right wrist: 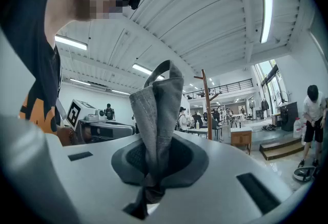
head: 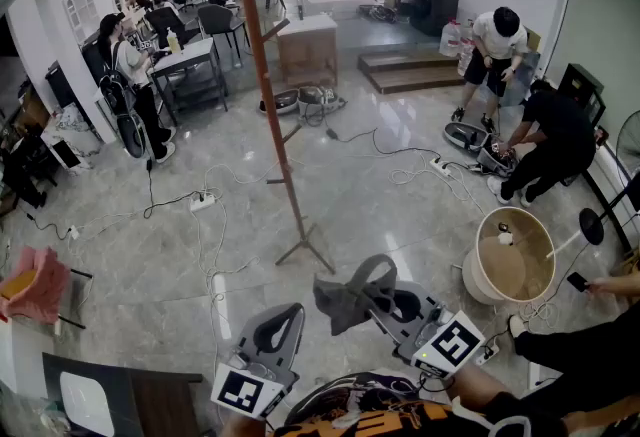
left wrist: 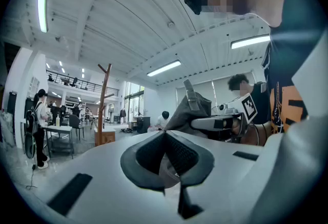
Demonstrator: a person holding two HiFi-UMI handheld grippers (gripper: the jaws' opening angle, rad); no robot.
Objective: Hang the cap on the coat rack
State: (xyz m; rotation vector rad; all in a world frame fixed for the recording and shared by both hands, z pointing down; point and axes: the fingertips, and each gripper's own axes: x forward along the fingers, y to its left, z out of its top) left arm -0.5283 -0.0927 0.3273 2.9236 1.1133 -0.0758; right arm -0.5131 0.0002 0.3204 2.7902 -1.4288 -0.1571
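left gripper (head: 284, 317): hovering low at the near left, its fingers pressing together with nothing between them.
coat rack (head: 272, 115): standing upright on the floor well ahead, short pegs branching off its wooden pole, no cap hanging on them.
cap (head: 345, 303): hanging as a bunched grey fold from the right gripper (head: 380, 297), well apart from the coat rack.
right gripper: its fingers are pinching narrow on the cap's cloth, with the strap loop sticking up above them.
risk, grip: the fingers are biting only a crumpled fold, so a quick swing could be pulling the cloth free.
risk, peg: the cap is sagging shut, so its opening may be missing the peg and dropping.
risk, walk: cables (head: 205, 200) are trailing across the way and could be catching a foot.
floor (head: 390, 215): glossy pale stone, reflecting the lights.
room: an open workshop, with people working at a bench far left and crouching at right.
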